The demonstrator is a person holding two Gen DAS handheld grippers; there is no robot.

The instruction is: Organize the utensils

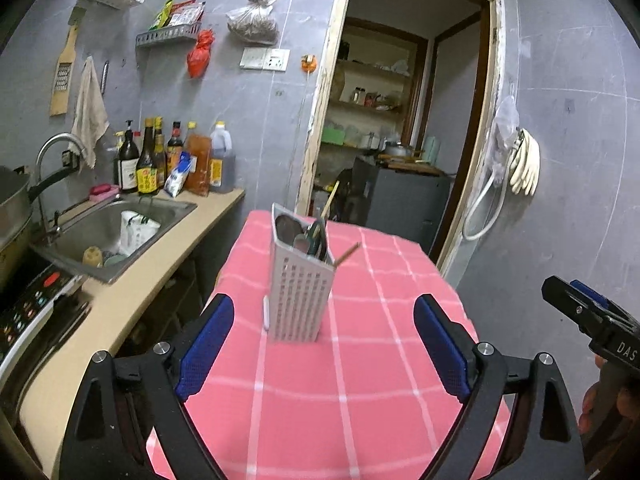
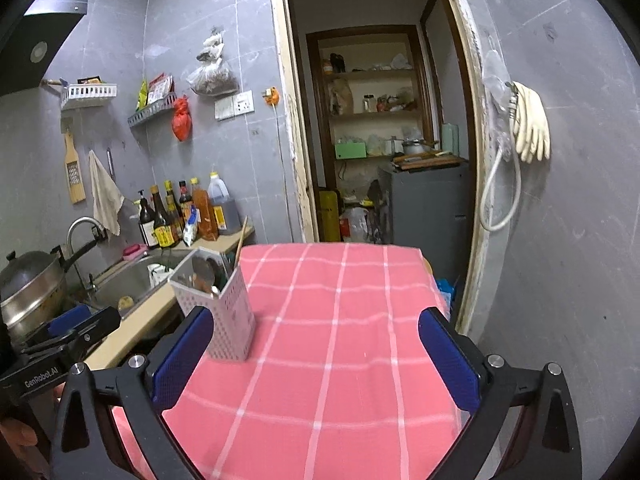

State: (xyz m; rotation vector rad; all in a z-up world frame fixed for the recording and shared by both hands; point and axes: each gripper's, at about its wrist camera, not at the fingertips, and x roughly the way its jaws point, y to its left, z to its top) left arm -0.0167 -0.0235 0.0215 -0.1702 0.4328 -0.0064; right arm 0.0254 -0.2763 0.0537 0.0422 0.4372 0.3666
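A white perforated utensil holder [image 1: 298,294] stands upright on the pink checked tablecloth [image 1: 360,380]. Spoons and a wooden stick poke out of its top. My left gripper [image 1: 324,344] is open and empty, just in front of the holder. In the right wrist view the holder [image 2: 222,312] stands at the table's left edge, close to the left finger pad [image 2: 182,356]. My right gripper [image 2: 316,360] is open and empty above the cloth [image 2: 340,340]. The right gripper also shows at the right edge of the left wrist view [image 1: 592,320].
A counter with a steel sink [image 1: 116,232] and sauce bottles [image 1: 168,160] runs along the left. A pot [image 2: 30,288] and a stove sit nearer. An open doorway [image 2: 380,140] with shelves lies behind the table. Gloves [image 2: 530,124] hang on the right wall.
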